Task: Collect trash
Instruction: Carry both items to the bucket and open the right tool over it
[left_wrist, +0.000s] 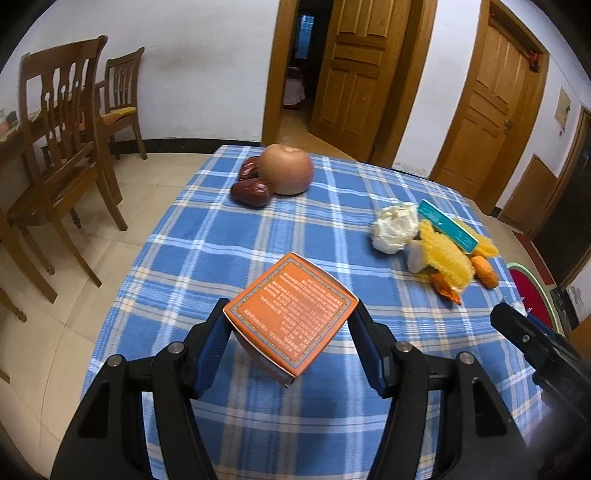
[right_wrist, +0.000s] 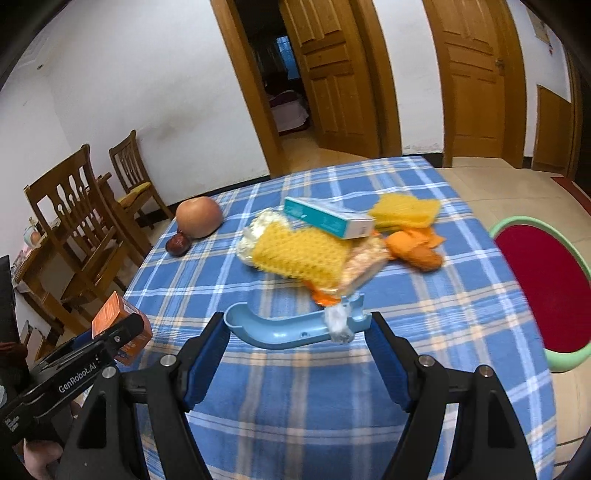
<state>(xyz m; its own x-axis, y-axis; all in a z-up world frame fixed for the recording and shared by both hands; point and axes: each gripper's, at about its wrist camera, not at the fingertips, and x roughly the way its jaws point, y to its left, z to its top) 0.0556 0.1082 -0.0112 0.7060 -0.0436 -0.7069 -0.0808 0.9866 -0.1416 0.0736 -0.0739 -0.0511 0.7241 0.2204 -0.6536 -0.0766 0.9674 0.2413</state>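
My left gripper (left_wrist: 290, 317) is shut on an orange carton (left_wrist: 291, 319) and holds it above the blue checked tablecloth (left_wrist: 207, 229); the carton also shows in the right wrist view (right_wrist: 120, 326). My right gripper (right_wrist: 297, 330) is open around a light blue plastic piece (right_wrist: 284, 328) with a crumpled white scrap (right_wrist: 338, 325) on it. Beyond lies a trash pile: yellow foam net (right_wrist: 295, 254), teal box (right_wrist: 328, 218), orange peel (right_wrist: 417, 251), and a white crumpled wad (left_wrist: 393, 227).
An apple (left_wrist: 286, 168) and red dates (left_wrist: 251, 192) sit at the table's far side. A green-rimmed red bin (right_wrist: 546, 284) stands on the floor right of the table. Wooden chairs (left_wrist: 62, 155) stand to the left. Wooden doors stand behind.
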